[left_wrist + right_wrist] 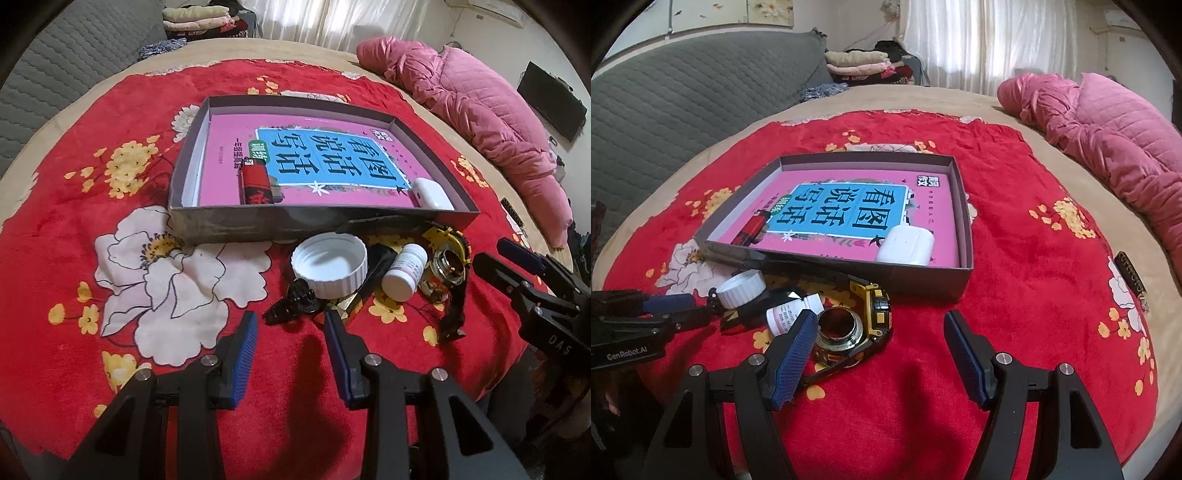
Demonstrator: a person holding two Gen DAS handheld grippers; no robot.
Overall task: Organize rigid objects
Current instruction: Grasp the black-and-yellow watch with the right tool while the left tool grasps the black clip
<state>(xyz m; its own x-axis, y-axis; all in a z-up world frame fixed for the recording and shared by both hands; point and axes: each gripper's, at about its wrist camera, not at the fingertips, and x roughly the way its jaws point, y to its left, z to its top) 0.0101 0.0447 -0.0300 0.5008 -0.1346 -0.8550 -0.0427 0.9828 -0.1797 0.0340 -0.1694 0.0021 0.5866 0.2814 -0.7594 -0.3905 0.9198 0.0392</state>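
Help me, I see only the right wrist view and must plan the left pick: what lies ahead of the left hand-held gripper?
Observer: A black clip lies just ahead of the left hand-held gripper, beside the white cap.
Operator: Are its jaws holding anything?
Observer: No, they stand open and grip nothing.
Operator: Which way up is the cap?
Observer: Open side up, with nothing inside.
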